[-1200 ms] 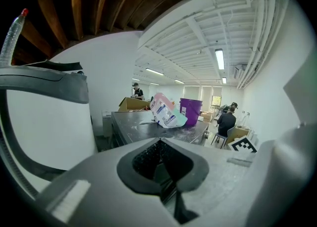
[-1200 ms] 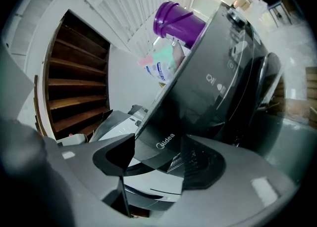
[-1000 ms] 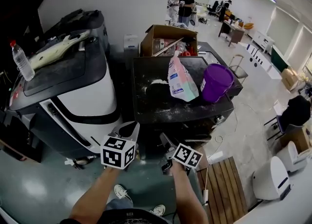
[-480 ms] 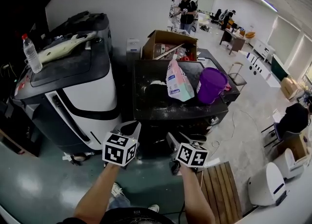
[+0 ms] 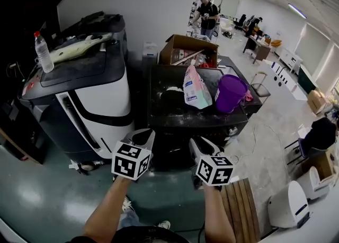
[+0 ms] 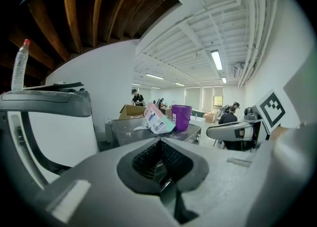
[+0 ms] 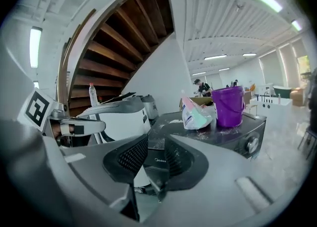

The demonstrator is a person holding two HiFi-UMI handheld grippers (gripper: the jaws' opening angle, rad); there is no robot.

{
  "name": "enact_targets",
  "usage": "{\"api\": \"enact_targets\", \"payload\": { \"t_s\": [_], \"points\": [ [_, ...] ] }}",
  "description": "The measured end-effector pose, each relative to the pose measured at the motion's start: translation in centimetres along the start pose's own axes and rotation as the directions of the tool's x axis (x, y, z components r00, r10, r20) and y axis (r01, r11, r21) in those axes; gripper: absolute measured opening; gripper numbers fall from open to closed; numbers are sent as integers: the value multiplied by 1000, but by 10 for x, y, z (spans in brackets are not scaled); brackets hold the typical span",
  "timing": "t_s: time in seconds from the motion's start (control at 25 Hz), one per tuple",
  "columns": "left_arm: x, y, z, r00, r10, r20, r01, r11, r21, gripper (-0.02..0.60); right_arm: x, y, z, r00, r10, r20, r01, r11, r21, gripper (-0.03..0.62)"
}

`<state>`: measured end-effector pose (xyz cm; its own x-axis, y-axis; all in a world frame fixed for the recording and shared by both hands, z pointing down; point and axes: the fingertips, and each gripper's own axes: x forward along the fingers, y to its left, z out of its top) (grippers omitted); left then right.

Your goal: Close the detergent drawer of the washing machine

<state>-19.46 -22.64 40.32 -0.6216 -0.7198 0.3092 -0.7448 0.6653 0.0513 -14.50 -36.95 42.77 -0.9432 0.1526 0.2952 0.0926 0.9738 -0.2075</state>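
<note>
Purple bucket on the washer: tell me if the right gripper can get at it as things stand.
Probably yes. The right gripper hangs empty, low in front of the washing machine; the purple bucket stands on its top's right side with nothing between them. The gripper must rise first.

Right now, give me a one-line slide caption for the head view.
Left hand-held gripper and right hand-held gripper poised before a dark washing machine bearing a pouch and purple bucket.
</note>
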Motion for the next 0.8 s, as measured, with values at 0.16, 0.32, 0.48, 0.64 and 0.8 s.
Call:
{"api": "enact_targets", "payload": {
  "t_s": [0.16, 0.32, 0.48, 0.64, 0.8],
  "points": [
    [-7, -3, 2, 1000, 5, -2, -5, 999, 32, 0, -12, 9, 12, 1000, 5, 26, -3, 998, -56, 101],
    [-12, -8, 1, 1000, 7, -7, -7, 999, 52, 0, -21, 12, 17, 999, -1, 35, 4, 995, -102, 55],
    [-16, -8, -2, 1000, 18, -16, -17, 998, 66, 0, -27, 14, 20, 999, 3, 44, 2, 991, -131, 23],
    [-19, -7, -5, 999, 31, -17, -30, 998, 62, 0, -30, 16, 22, 999, 7, 51, 1, 988, -154, 21],
    [-23, -2, -4, 999, 45, -11, -45, 997, 57, 0, -31, 17, 24, 998, 6, 56, 2, 988, -152, 23]
  ]
}}
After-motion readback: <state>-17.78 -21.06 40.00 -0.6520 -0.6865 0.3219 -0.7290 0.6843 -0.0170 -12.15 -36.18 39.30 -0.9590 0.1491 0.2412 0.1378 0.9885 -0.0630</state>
